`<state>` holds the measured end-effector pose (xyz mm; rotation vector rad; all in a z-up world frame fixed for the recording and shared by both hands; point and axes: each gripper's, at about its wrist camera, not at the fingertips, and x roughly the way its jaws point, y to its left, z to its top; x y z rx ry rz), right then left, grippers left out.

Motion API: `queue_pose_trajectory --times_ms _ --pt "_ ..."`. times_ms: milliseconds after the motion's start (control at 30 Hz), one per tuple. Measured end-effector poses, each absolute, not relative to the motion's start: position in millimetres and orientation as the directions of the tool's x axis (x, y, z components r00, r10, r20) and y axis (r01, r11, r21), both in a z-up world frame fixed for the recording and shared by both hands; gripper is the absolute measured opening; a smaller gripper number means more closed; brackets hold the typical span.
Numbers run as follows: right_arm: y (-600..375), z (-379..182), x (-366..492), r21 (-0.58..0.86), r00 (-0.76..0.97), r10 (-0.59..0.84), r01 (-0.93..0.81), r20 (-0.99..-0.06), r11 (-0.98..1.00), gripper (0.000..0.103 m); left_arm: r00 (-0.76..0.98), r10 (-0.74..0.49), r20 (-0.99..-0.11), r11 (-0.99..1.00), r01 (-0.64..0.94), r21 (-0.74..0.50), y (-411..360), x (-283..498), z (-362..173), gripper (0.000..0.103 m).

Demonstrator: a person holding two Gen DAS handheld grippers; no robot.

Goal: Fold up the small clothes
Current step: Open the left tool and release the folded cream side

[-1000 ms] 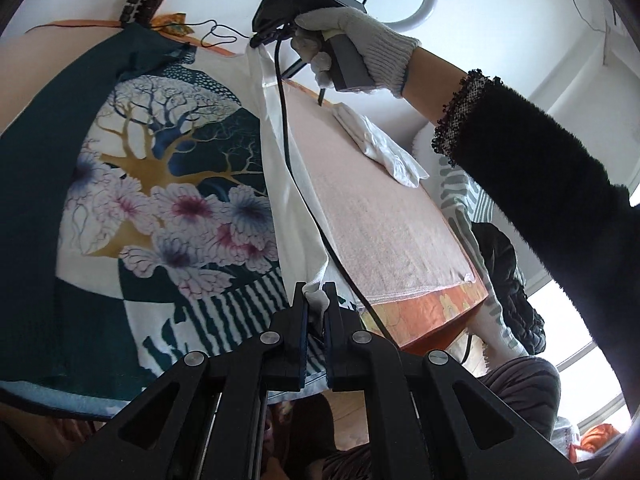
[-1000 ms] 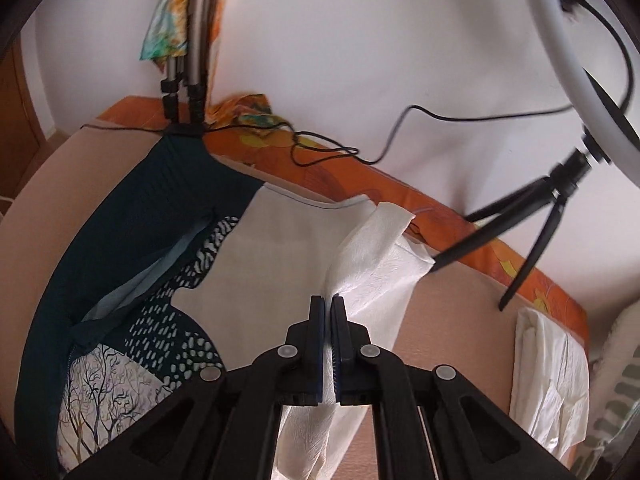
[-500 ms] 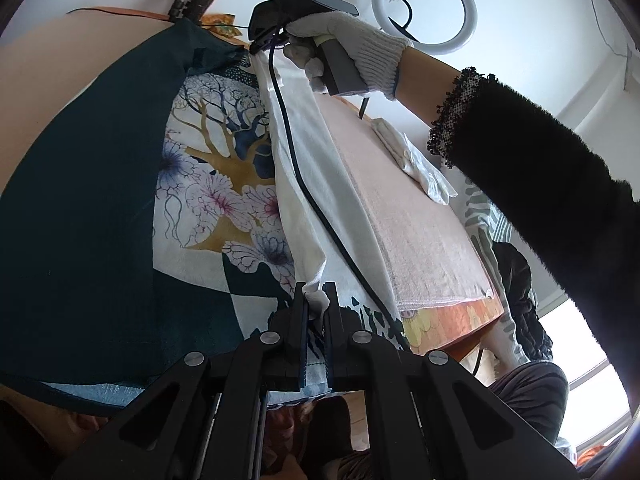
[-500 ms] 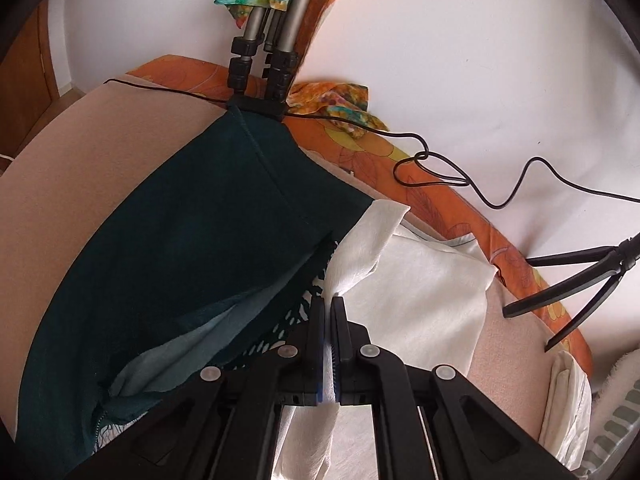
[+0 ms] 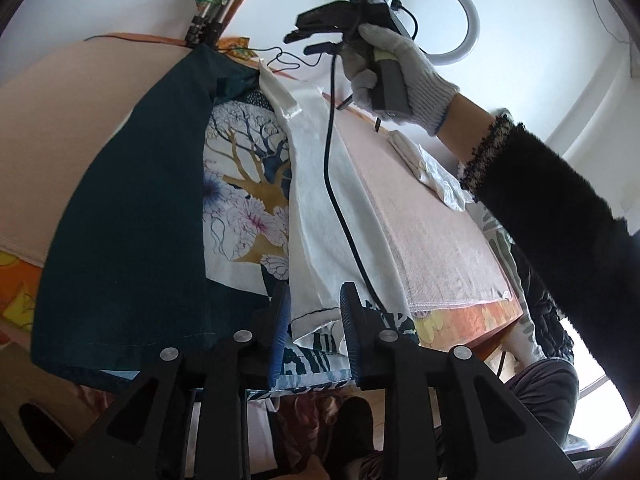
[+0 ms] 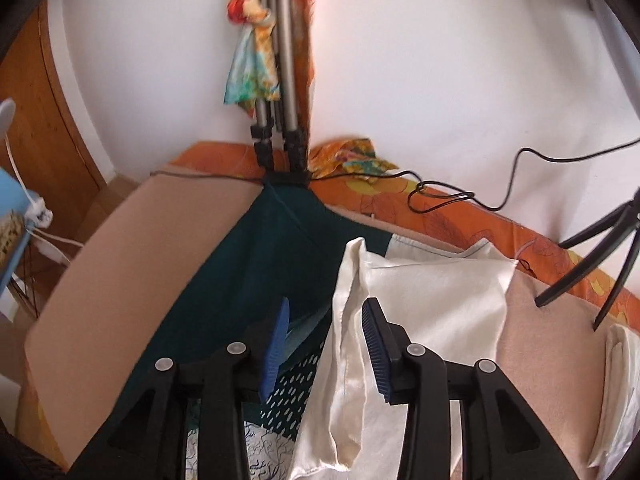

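A white satin garment lies folded lengthwise on a dark teal cloth with a tree-and-flower print. My left gripper is open, its jaws on either side of the garment's near corner. My right gripper is open just above the garment's far end, a fold of it lying between the jaws. The right gripper, held by a gloved hand, also shows in the left wrist view, raised above the far end of the garment.
A pink towel covers the table to the right. A second folded white piece lies at its far side. A tripod, a ring light and black cables stand along the wall.
Both grippers carried the garment's edge leftward over itself, then opened and let it go. The garment now lies as a narrower folded strip.
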<state>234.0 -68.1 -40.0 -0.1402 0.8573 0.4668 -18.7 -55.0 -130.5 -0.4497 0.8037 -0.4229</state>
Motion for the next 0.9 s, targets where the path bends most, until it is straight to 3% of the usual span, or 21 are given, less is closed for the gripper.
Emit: queue_pose_trajectory --times_ms 200,300,433,900 --pt "-143.6 -19.9 179.0 0.218 0.578 0.412 -0.376 -0.705 0.901 0.042 0.66 -0.485 -0.574 0.857 0.227 -0.463 -35.3 -34.5 -110.3 0.024" --pt "-168.9 -22.6 138.6 0.227 0.58 0.406 -0.358 -0.706 0.906 0.042 0.66 -0.451 -0.601 0.884 0.237 -0.404 -22.2 -40.9 -110.7 0.025" --pt "-188.0 -26.0 98.0 0.255 0.563 0.434 -0.371 -0.703 0.893 0.042 0.643 -0.408 -0.647 0.912 0.262 -0.315 -15.8 -46.6 -118.2 0.045" --pt "-149.4 -32.6 74.6 0.267 0.468 0.496 -0.472 -0.732 0.84 0.042 0.656 -0.274 -0.703 0.943 0.328 -0.061 -48.4 -38.2 -137.4 0.048"
